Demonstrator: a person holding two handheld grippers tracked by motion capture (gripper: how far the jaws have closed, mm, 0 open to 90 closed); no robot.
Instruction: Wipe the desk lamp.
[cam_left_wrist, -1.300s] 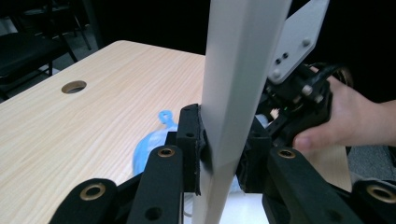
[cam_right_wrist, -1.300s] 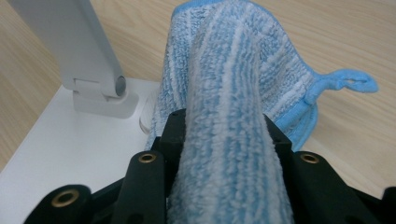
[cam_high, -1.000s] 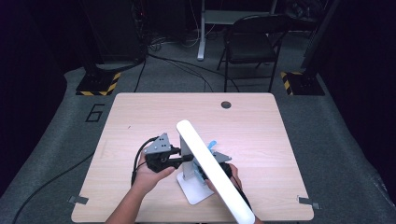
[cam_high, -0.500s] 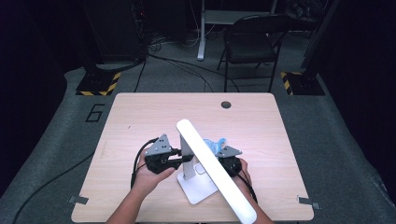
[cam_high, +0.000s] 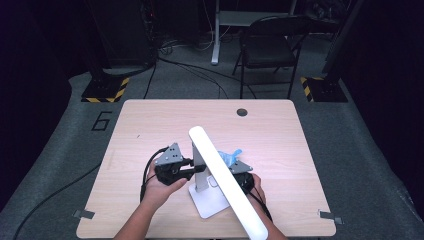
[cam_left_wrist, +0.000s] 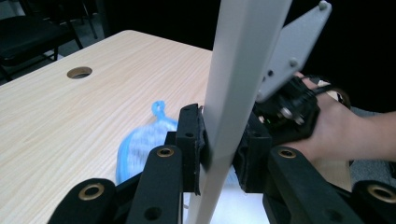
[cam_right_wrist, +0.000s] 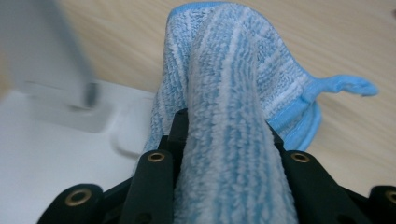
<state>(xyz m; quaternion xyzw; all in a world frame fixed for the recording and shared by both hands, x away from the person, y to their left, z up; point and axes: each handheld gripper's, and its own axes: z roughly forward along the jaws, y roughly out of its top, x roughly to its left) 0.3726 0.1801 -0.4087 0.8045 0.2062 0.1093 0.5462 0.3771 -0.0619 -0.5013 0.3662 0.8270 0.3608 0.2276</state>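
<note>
Microfibre cloth (cam_right_wrist: 233, 116), soft and limp, sits bunched in my right gripper (cam_right_wrist: 226, 135) beside the lamp post (cam_left_wrist: 233, 93), which my left gripper (cam_left_wrist: 219, 149) clamps, rigid and smooth.

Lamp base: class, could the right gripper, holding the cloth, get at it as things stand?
Probably yes: the right gripper, shut on the cloth, sits beside the lamp base with nothing between them.
</note>
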